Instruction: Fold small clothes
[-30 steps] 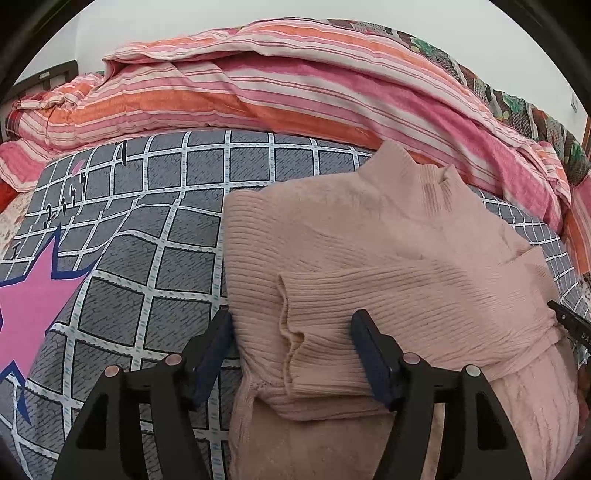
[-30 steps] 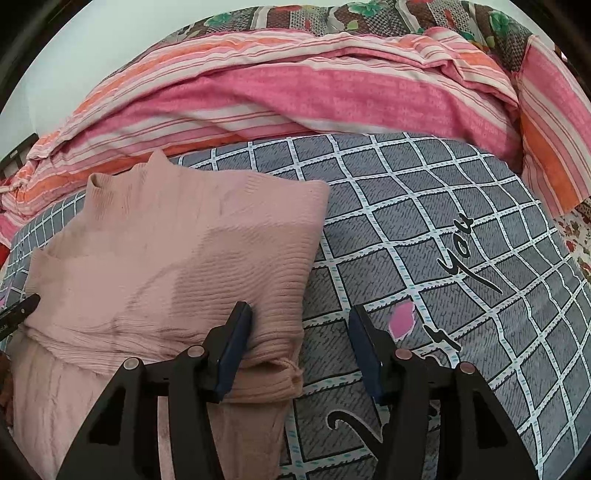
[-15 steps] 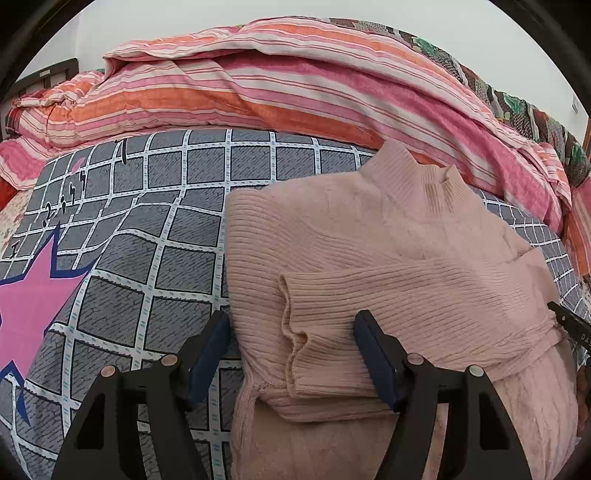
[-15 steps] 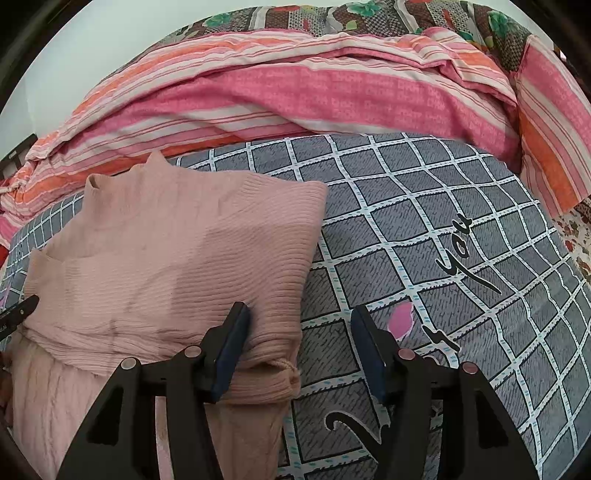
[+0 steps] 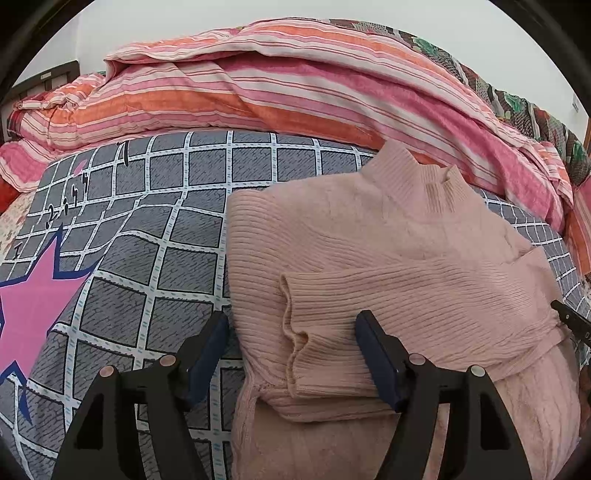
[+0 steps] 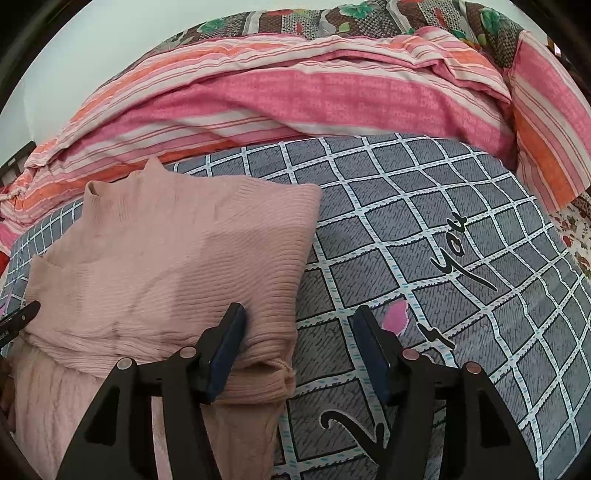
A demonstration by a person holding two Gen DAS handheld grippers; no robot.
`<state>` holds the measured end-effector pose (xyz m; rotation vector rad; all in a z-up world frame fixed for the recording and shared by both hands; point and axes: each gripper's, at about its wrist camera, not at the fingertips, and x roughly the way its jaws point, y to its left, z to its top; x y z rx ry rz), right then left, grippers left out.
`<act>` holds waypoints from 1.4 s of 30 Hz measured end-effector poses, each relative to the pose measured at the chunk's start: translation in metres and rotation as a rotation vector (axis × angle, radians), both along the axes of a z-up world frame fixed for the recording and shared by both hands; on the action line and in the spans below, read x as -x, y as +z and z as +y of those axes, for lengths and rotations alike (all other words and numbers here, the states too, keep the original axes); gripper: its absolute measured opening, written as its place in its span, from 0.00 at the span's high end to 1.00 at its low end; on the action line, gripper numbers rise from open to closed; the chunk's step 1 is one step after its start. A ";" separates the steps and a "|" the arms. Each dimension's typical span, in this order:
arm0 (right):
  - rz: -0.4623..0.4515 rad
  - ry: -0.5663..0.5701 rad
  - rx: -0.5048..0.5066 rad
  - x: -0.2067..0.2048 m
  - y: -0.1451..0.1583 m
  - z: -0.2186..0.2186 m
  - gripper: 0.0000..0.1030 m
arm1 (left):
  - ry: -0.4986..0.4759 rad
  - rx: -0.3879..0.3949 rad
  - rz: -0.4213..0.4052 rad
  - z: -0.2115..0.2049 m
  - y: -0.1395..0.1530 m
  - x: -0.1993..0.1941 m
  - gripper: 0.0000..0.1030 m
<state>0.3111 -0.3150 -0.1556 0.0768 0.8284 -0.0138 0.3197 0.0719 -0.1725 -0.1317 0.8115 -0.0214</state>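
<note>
A pale pink ribbed sweater (image 5: 369, 254) lies flat on the grey checked bed cover (image 5: 155, 236), collar away from me, both sleeves folded across the body. My left gripper (image 5: 291, 354) is open, its jaws straddling the left edge of the sweater and the cuff of the folded sleeve (image 5: 295, 350). In the right wrist view the sweater (image 6: 155, 258) fills the left half. My right gripper (image 6: 295, 350) is open over the sweater's right edge, with the left finger on the knit and the right finger over the bed cover (image 6: 443, 221).
A rumpled pink and orange striped quilt (image 5: 258, 92) is piled along the far side of the bed, also in the right wrist view (image 6: 295, 96). A floral blanket (image 6: 369, 18) lies behind it. The cover has a pink star print (image 5: 33, 306).
Both grippers have drawn back slightly toward me over the sweater's lower edge. The sweater itself has not moved.
</note>
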 end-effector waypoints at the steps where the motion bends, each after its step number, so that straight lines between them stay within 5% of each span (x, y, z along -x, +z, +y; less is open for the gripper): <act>1: 0.000 0.000 0.000 0.000 0.000 0.000 0.42 | -0.001 0.002 0.000 0.000 0.000 0.000 0.32; 35: -0.042 -0.014 -0.033 0.006 0.004 -0.005 0.42 | 0.020 0.000 -0.017 -0.003 0.002 0.008 0.31; 42: -0.063 0.005 -0.046 0.012 0.010 -0.005 0.42 | 0.024 0.061 -0.031 0.006 0.003 0.021 0.31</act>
